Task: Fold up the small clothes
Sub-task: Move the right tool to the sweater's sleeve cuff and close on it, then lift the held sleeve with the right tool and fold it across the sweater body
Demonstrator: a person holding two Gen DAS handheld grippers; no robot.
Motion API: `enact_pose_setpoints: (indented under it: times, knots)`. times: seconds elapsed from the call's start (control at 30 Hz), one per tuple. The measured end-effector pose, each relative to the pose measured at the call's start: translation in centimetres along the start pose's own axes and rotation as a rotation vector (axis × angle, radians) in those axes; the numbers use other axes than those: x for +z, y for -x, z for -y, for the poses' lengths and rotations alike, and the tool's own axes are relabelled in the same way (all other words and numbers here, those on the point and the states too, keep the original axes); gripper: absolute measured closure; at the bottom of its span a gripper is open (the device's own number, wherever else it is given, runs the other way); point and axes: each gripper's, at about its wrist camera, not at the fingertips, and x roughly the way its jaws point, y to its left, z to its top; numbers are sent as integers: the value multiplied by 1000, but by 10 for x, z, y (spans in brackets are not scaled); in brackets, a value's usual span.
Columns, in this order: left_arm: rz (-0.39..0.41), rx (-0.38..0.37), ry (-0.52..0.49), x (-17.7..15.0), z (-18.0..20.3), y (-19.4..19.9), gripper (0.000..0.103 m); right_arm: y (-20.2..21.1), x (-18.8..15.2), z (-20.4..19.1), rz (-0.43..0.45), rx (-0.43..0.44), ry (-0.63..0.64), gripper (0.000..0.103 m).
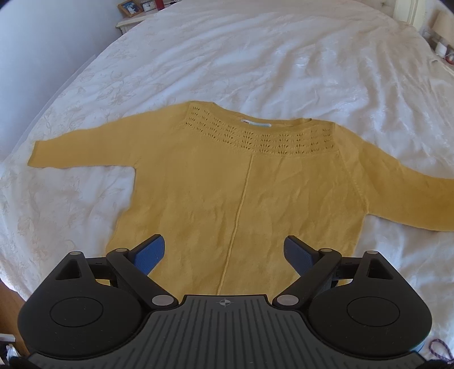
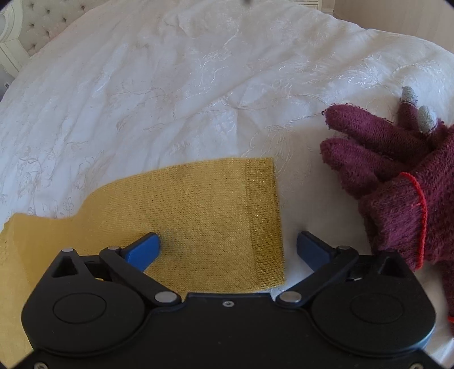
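On white bed [image 1: 255,56], yellow sweater [image 1: 241,184] flat mid-bed w/ sleeves out, left tongs [image 1: 224,249] wide above hem, right tongs [image 2: 228,247] wide over cuff [image 2: 264,215], maroon glove [image 2: 397,176] beside, photo frame [image 1: 130,7] by far corner.

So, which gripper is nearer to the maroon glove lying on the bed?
Right. The right gripper is open over the yellow sweater's sleeve cuff, with the maroon glove just beside it. The left gripper is open over the sweater's lower body; its view shows no glove.
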Motion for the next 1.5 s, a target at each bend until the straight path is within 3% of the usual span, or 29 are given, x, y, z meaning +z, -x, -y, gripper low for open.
enact_pose_setpoints:
  times: [0.23,0.33,0.37,0.4,0.53,0.7,1.0,1.1,1.27,1.5]
  knots:
    - [-14,-15,8,-3,-6,-5,12,2,0,-1,7,-6,-10,3]
    - [-10,-27,8,-2,-12,-9,11,13,0,-1,28,9,-44,40]
    - [-8,-33,10,-2,-15,-10,11,18,1,-2,36,18,-57,62]
    - [-7,-42,11,-2,-18,-11,12,23,2,-3,42,27,-70,91]
    - [-2,-79,4,1,-35,-20,11,39,2,-20,57,45,-95,90]
    - [24,-104,-22,6,-65,-29,11,61,-5,-76,99,110,-88,90]
    - [54,-107,-42,26,-148,-55,11,84,-29,-264,103,340,17,89]
    - [45,-100,-37,31,-173,-65,11,75,-40,-334,75,455,50,89]
    - [18,-84,-16,34,-211,-84,12,48,-68,-444,0,563,152,90]
    - [-14,-60,10,33,-245,-100,11,-5,-118,-553,-120,553,283,89]
